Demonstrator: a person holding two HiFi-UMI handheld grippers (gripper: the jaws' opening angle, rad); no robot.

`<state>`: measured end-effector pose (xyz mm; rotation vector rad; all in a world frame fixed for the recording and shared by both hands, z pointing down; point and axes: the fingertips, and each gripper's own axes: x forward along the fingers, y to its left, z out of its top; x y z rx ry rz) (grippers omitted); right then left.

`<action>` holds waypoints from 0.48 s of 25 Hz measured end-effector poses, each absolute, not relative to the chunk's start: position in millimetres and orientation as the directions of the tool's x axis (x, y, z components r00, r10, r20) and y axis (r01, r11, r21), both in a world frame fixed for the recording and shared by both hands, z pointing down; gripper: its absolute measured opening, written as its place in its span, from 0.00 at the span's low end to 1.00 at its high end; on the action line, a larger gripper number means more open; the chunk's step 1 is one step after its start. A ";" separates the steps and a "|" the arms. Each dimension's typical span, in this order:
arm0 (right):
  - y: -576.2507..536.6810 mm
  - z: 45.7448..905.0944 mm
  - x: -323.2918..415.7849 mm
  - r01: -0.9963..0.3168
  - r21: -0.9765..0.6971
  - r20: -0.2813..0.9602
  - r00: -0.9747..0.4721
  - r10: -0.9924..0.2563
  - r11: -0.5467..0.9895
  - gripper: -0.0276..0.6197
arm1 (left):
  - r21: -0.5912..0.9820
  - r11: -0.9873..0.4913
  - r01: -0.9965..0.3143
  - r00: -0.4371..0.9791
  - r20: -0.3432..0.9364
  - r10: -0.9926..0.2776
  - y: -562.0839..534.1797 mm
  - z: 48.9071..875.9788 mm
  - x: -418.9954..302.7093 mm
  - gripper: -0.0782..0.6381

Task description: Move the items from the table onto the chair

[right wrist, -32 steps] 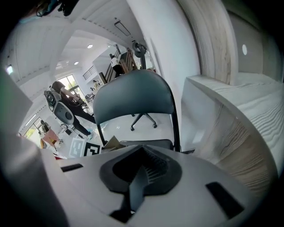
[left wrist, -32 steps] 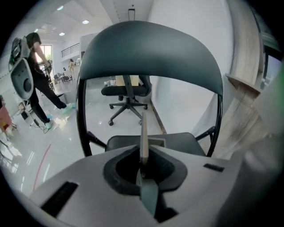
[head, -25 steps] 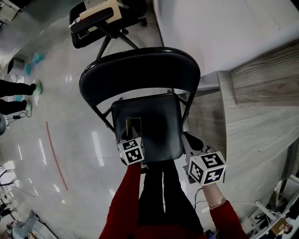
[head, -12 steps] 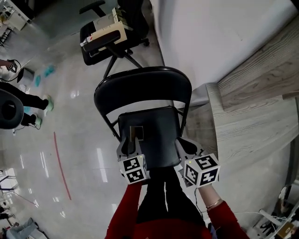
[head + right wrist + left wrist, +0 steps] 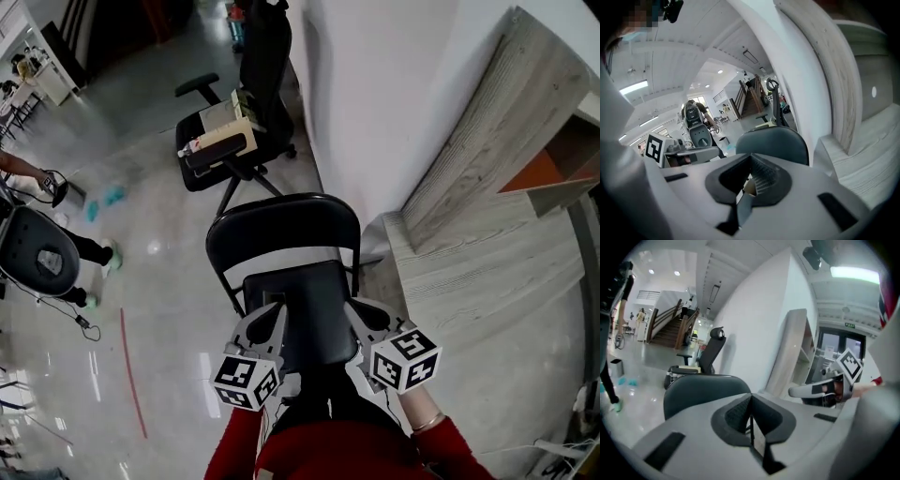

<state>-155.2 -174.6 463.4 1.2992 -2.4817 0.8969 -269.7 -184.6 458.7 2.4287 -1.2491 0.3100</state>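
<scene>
Shut and empty, left gripper [image 5: 751,404] and right gripper [image 5: 747,178], at near edge of black padded folding chair [image 5: 281,225]. No items visible on pale wood-grain table [image 5: 487,272] right of chair. Turn there, open jaws early.

Head view steeply down over chair [image 5: 302,298]; 2 gripper views level, close, sharing chair back.
</scene>
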 end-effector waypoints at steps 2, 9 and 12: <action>-171.4 454.2 -155.0 -0.789 -0.425 0.409 -0.605 -0.683 0.444 0.06 | 0.244 -0.579 -0.778 0.628 0.330 -0.705 -184.7 440.1 -263.0 0.12; -161.9 434.3 -146.6 -0.784 -0.402 0.348 -0.608 -0.714 0.472 0.06 | 0.269 -0.597 -0.755 0.655 0.295 -0.696 -179.0 420.5 -262.4 0.12; -161.0 425.0 -143.7 -0.784 -0.381 0.321 -0.610 -0.725 0.491 0.06 | 0.272 -0.604 -0.749 0.663 0.298 -0.687 -170.0 419.5 -261.8 0.12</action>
